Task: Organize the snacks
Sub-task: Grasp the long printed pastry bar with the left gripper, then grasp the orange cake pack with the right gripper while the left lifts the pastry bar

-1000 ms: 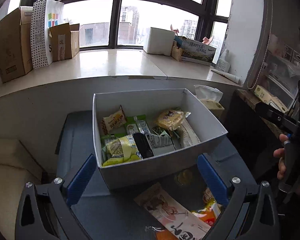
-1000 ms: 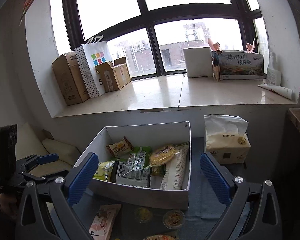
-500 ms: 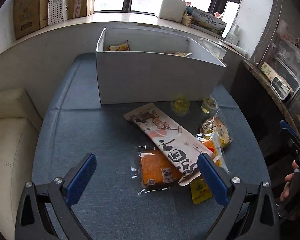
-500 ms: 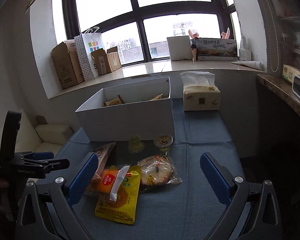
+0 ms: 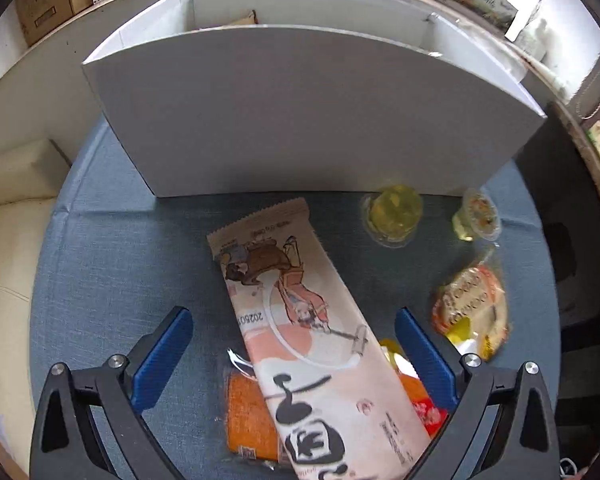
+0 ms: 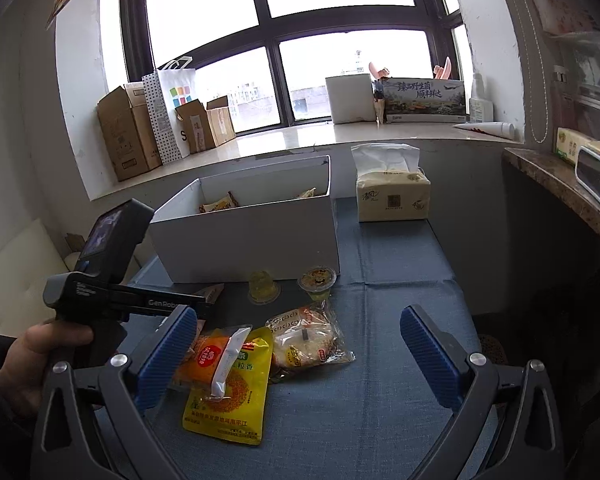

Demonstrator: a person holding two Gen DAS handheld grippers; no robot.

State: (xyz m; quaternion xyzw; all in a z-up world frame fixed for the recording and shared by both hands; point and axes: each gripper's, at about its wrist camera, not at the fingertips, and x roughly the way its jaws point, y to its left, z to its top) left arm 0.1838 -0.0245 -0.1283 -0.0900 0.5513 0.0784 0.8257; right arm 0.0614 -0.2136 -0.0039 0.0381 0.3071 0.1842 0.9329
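Observation:
A white box (image 5: 308, 108) (image 6: 256, 236) with snacks inside stands on the blue table. In front of it lie a long pink-and-cream packet (image 5: 320, 340), an orange cake pack (image 5: 250, 420) (image 6: 204, 360), a yellow bag (image 6: 230, 400), a round bread pack (image 5: 470, 312) (image 6: 306, 340) and two jelly cups (image 5: 394, 214) (image 6: 318, 280). My left gripper (image 5: 294, 354) is open, low over the long packet, which lies between its fingers. My right gripper (image 6: 298, 354) is open above the bread pack and yellow bag.
A tissue pack (image 6: 392, 192) stands right of the box. The windowsill behind holds cardboard boxes (image 6: 128, 132) and a paper bag (image 6: 172, 108). A cream sofa (image 5: 8, 232) is left of the table; a stone counter (image 6: 560, 184) is on the right.
Both grippers have dropped from above the box toward the table. The left gripper has come down close over the long packet. The right gripper now looks over the loose snacks.

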